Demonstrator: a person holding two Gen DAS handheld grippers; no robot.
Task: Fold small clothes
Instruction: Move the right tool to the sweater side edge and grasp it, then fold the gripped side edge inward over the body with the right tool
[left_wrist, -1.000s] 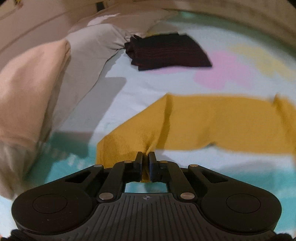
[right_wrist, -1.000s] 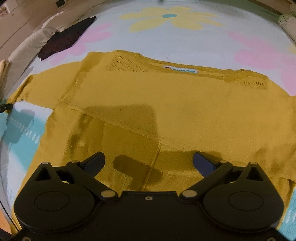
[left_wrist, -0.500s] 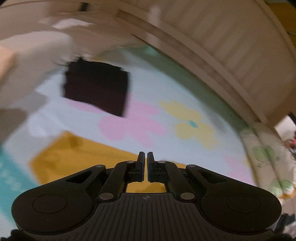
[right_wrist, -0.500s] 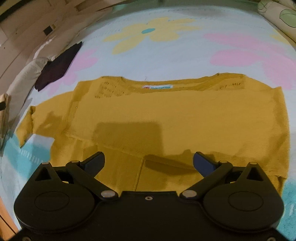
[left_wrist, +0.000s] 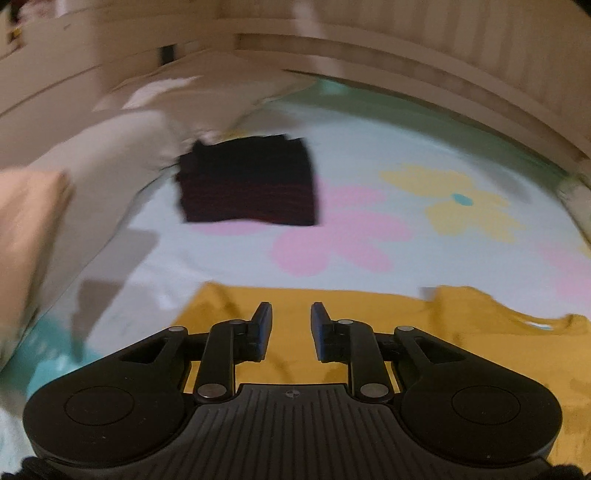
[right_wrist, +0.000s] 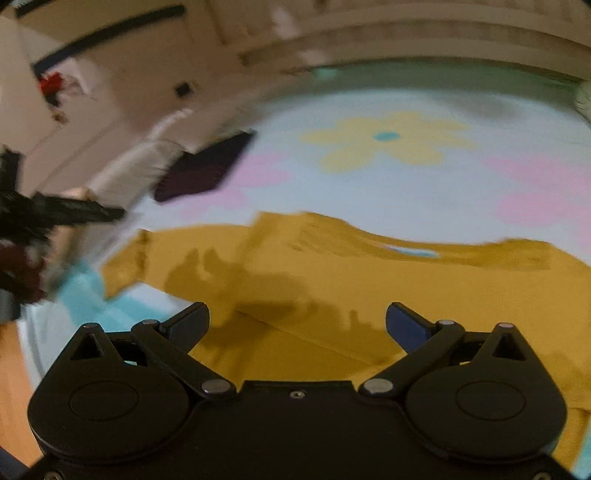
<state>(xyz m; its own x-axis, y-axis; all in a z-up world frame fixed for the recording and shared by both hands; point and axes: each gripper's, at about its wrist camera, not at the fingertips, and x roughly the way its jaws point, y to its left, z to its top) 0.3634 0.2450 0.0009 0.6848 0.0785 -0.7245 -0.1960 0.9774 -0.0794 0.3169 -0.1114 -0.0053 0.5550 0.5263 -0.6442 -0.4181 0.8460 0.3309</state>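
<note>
In the left wrist view, the left claw (left_wrist: 291, 321) is a little open and holds nothing. The yellow top (left_wrist: 461, 332) lies flat on the bed sheet (left_wrist: 221, 254), right under the claw and off toward 3 o'clock. Its white neck label (left_wrist: 541, 325) peeks out near 3 o'clock. A dark folded cloth (left_wrist: 247, 184) sits well apart at 11 o'clock, next to some pale pillows (left_wrist: 74, 177) at 9 o'clock. In the right wrist view, the right claw (right_wrist: 297, 321) is wide open and holds nothing too. The yellow top (right_wrist: 332, 280) fills the middle, with one sleeve (right_wrist: 129, 262) sticking out at 9 o'clock and a folded edge running across just above the claw. The neck label (right_wrist: 410, 251) shows at about 1 o'clock. The dark folded cloth (right_wrist: 203, 170) is far off at 10 o'clock. The left claw (right_wrist: 74, 214) shows as a dark blur at 9 o'clock, just past the sleeve. What could go wrong? The top is soft and thin, so a claw might pinch only the upper layer, and then the fold would come out crooked. A claw might also grab the sheet by mistake and drag the top out of place. Both pictures are blurry, so a grab made too fast could miss the edge.
</note>
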